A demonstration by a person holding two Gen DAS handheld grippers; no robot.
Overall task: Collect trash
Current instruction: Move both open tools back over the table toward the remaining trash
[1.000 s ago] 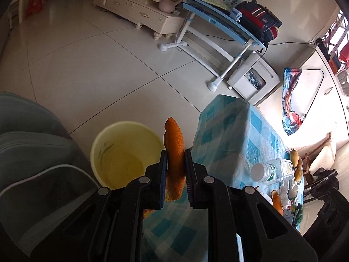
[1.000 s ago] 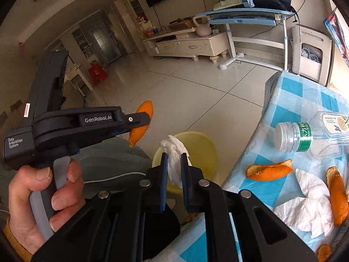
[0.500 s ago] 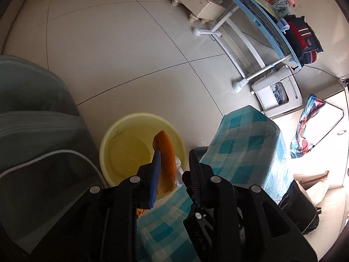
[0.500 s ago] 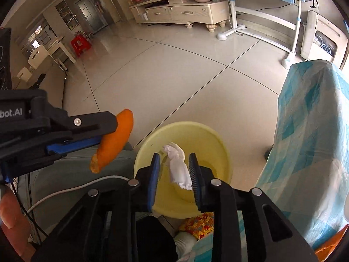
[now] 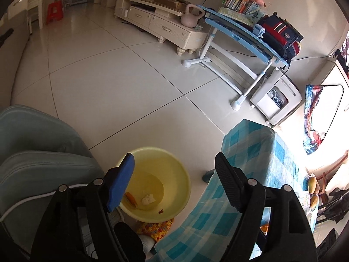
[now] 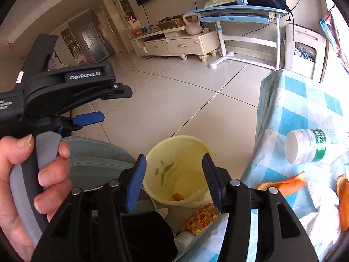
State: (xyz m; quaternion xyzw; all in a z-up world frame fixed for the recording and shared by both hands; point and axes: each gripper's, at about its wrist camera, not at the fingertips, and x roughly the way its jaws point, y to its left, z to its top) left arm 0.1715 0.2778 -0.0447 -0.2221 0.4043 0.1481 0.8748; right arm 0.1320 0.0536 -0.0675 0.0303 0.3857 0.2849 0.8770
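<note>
While both claws hang over the floor by the big table with the blue checked cloth point(image 6: 301, 109), their jaws are opening wide and nothing is between them. The yellow bucket point(image 5: 174, 166) sits on the floor below, just left of the table. The left gripper point(image 5: 174, 174) is above the bucket, and the right gripper point(image 6: 174, 170) points down into it too. An orange peel point(image 5: 130, 197) and a white tissue ball point(image 5: 148, 199) lie at the bottom of the bucket, well below the claws. More trash waits on the table to the right: a plastic bottle point(image 6: 309, 146) on its side, a peel on the cloth point(image 6: 283, 183) near it, and some white tissues point(image 6: 320, 216). I think the bottle could roll off the edge if a claw bumps it. A peel could also slip out on the way and land on the floor if it is pinched only by its tip.
</note>
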